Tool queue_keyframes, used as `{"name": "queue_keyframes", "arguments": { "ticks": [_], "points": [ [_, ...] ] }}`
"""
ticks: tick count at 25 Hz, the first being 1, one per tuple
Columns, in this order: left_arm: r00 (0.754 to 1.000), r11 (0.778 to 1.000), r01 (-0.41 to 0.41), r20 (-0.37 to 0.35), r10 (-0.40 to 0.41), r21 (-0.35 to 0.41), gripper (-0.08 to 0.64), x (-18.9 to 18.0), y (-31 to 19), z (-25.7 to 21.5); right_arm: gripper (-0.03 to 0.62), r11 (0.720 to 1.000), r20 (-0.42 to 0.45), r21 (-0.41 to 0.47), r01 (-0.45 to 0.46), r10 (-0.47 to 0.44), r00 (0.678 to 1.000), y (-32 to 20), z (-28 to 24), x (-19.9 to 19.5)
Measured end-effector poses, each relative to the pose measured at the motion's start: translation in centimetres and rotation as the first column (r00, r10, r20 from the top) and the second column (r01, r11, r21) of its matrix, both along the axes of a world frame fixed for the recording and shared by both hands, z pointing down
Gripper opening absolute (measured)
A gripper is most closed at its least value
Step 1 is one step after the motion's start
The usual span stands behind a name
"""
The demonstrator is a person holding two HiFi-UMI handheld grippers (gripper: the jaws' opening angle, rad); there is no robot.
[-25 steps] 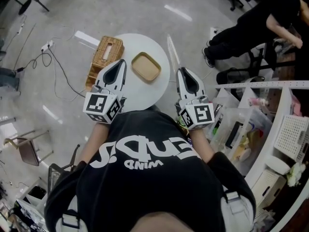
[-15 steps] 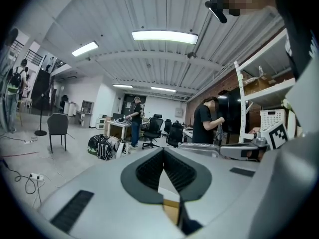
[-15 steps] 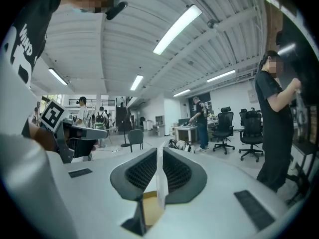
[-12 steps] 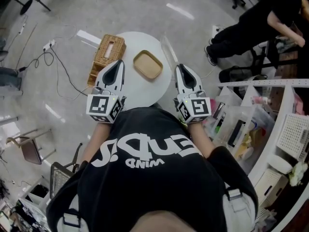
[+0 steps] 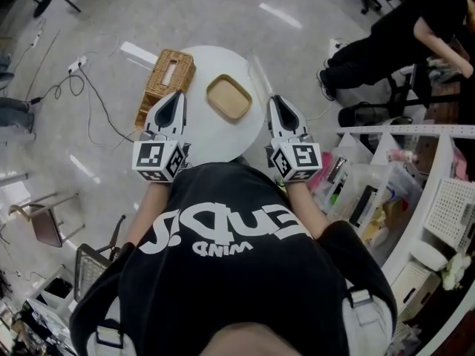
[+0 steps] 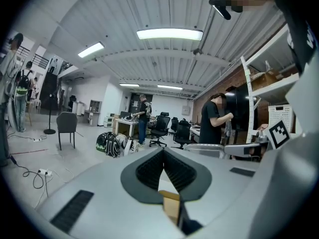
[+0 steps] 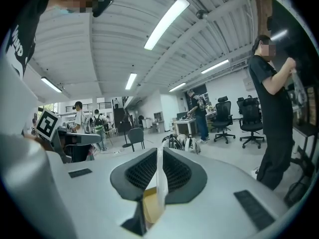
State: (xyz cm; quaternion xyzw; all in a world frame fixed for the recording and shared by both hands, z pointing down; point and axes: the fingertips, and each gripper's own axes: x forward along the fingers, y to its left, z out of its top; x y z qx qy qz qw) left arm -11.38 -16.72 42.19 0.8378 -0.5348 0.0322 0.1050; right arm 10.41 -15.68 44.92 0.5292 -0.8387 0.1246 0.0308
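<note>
Both tongs are closed tip to tip with nothing between them, just as half a second ago: the left tongs (image 6: 163, 152) and the right tongs (image 7: 159, 151) each show their pads meeting on empty air, pointing out across the room. Only their position has changed, and only slightly. In the head view the left tongs (image 5: 177, 99) and right tongs (image 5: 274, 104) have crept in toward the tray (image 5: 228, 97), the right one more so. The tray lies between their tips, apart from both, on the far half of the round white surface (image 5: 215, 143). A wicker box (image 5: 164, 80) sits at the surface's left edge, just beyond the left tongs. No grip has begun, and the tray appears untouched.
</note>
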Motion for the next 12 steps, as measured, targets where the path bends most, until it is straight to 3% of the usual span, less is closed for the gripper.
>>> {"name": "queue_keyframes", "arguments": {
  "ticks": [12],
  "points": [
    [1.0,1.0,0.005,-0.018,-0.005,-0.019,0.0,-0.04,-0.5,0.26,0.034,0.999,0.018,-0.013,0.033,-0.032,0.999,-0.72,0.37,-0.92]
  ]
}}
